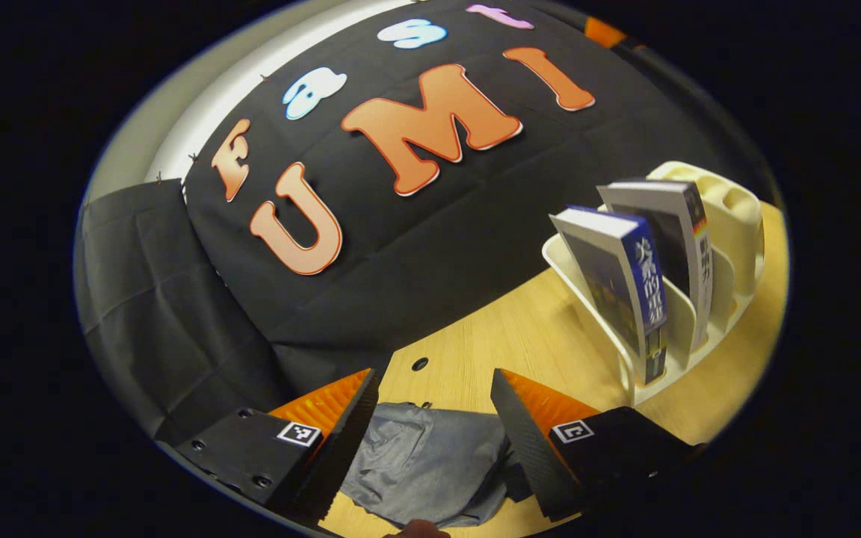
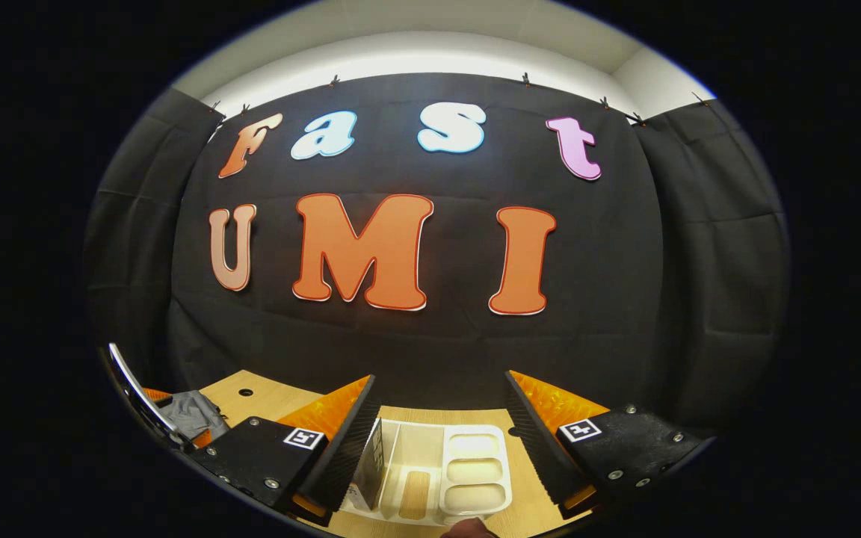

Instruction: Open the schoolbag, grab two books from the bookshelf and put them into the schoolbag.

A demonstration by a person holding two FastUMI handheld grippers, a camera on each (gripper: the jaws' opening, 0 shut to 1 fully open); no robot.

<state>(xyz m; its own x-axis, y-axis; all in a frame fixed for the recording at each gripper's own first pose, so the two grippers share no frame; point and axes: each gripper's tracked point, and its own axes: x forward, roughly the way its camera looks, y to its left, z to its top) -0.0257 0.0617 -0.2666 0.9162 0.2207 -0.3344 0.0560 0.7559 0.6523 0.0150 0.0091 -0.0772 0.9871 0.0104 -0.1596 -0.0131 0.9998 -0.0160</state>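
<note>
In the left gripper view a grey schoolbag (image 1: 430, 463) lies on the wooden table (image 1: 505, 336), below and between the fingers of my left gripper (image 1: 434, 385), which is open and holds nothing. To the right stands a cream bookshelf (image 1: 707, 299) with two books upright in its slots: a blue-spined book (image 1: 625, 284) and a white-spined book (image 1: 681, 246). In the right gripper view my right gripper (image 2: 442, 392) is open above the cream bookshelf (image 2: 438, 471), seen from above, with a book (image 2: 371, 467) at its left side. The grey schoolbag (image 2: 191, 415) shows at far left.
The black cloth wall stands close behind the table in both views. A small round hole (image 1: 420, 364) marks the tabletop near the schoolbag. The bookshelf has small compartments (image 2: 471, 471) on its right side. A curved metal edge (image 2: 139, 400) shows at the left of the right gripper view.
</note>
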